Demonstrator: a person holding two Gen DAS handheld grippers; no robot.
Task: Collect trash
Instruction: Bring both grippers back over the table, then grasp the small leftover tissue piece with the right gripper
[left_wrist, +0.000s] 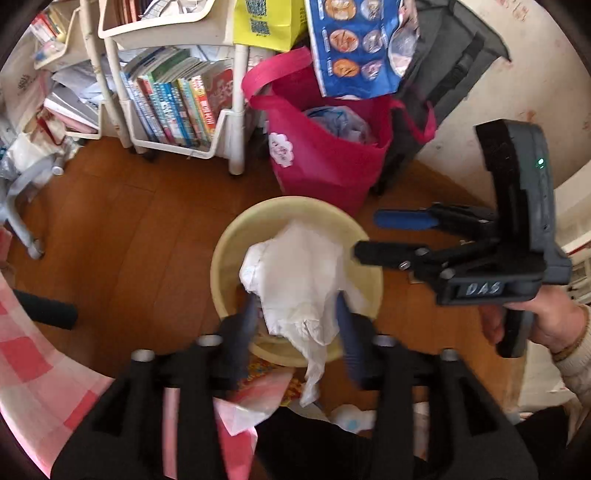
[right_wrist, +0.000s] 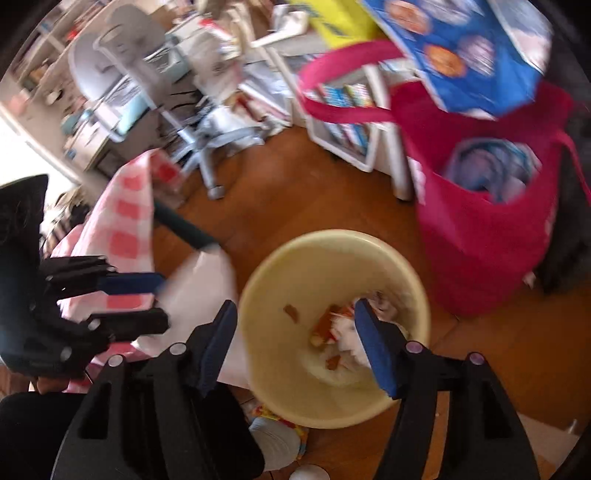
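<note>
So both grippers were parked right over the yellow bin (left_wrist: 295, 218) on the wood floor (left_wrist: 122, 221), which made sense to me since that's the drop spot for the trash. The bin sat just in front of a pink tote bag (left_wrist: 325, 162) and near a white book cart (left_wrist: 177, 110), so everything got funneled to 1 open container.

The left gripper (left_wrist: 295, 325) pointed steeply down into the bin with a crumpled white plastic bag (left_wrist: 295, 280) between its 2 blue pads. The jaws stood about half open and, as far as I could tell, the pads weren't pressing on the bag, so my read was a release rather than a grip. The bag hung over the near rim, partly inside the bin, with a tail trailing outside.

The right gripper (right_wrist: 295, 343) was also spread fairly wide, with nothing between its fingers (right_wrist: 373, 347). It hovered above the bin's mouth, where some orange and white scraps (right_wrist: 332, 332) already lay at the bottom. More litter was on the floor just below the bin, blurry though.
</note>
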